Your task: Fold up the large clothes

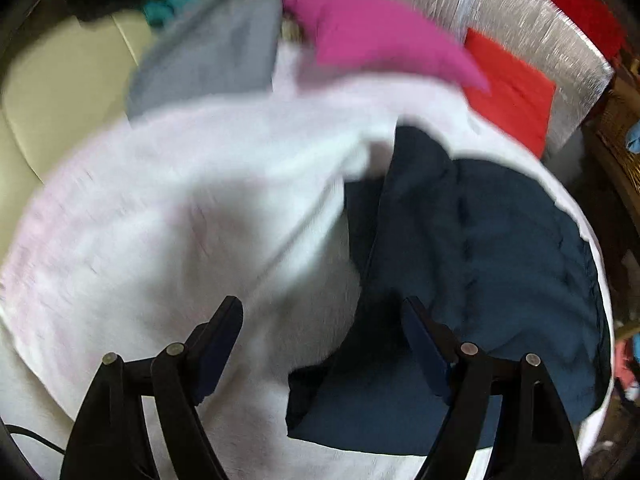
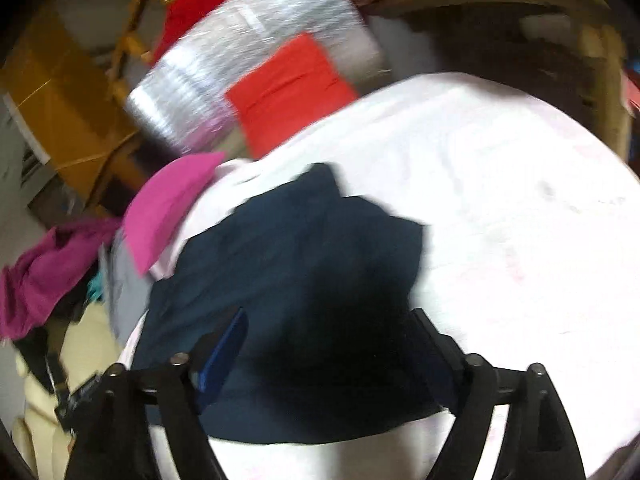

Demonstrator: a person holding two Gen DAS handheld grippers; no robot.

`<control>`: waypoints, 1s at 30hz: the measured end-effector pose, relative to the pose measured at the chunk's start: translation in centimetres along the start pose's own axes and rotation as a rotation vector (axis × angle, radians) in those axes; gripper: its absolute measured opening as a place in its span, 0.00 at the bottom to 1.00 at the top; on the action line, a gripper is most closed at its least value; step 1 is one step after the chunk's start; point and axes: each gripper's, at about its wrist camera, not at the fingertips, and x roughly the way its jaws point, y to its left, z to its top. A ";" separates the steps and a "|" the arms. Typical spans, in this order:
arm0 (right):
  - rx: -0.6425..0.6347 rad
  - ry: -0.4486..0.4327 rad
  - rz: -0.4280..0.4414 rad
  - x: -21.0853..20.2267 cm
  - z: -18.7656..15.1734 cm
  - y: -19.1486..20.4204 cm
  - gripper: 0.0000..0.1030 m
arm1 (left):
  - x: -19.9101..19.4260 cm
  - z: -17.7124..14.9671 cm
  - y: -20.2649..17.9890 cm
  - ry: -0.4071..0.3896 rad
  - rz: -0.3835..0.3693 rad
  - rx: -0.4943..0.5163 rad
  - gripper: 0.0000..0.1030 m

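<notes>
Lengthwise, navy garment [image 1: 480, 248] runs away from the camera over white cloth [image 1: 180, 208].

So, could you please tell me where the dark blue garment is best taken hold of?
Probably the dark blue garment at its near corner, which lies flat on the white cloth. Bring the open left claw down from the near side, pinching that free edge.

A crumpled garment [image 1: 472, 264] lies on a spread sheet [image 1: 180, 220]. Beyond the sheet's far edge sit a folded cloth [image 1: 376, 28], a second folded piece [image 1: 216, 48] to its left, and a padded foil packet [image 1: 532, 36] bearing another folded cloth [image 1: 516, 96].
</notes>
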 end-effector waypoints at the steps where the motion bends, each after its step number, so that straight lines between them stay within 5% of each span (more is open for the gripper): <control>1: 0.033 0.035 -0.007 0.9 0.3 -1.2 0.86 | 1.0 -0.1 0.3 0.042 -0.043 -0.023 0.79; 4: 0.146 0.169 0.056 4.2 0.1 -2.8 0.86 | 1.4 -0.7 0.0 0.069 -0.153 -0.049 0.79; 8: 0.075 0.185 0.032 6.3 -0.8 -1.3 0.85 | 2.2 -1.2 -1.2 0.063 -0.141 -0.021 0.76; 10: -0.005 0.151 -0.009 6.0 -1.6 0.1 0.66 | 2.0 -1.2 -1.5 0.057 -0.161 -0.011 0.61; 14: -0.134 0.011 -0.046 3.2 -1.9 2.5 0.47 | 1.3 -1.5 -2.2 0.021 -0.107 0.018 0.58; 20: -0.116 0.116 -0.129 6.4 -2.5 1.3 0.56 | 2.6 -1.7 -3.1 0.055 -0.028 0.047 0.73; 26: -0.012 0.049 -0.054 2.2 -2.0 0.6 0.72 | -2.7 -3.1 -4.3 -0.098 0.029 0.094 0.72; 30: 0.073 -0.007 0.055 -1.5 -3.3 0.2 0.78 | -7.1 -5.8 -4.3 -0.190 -0.059 0.083 0.73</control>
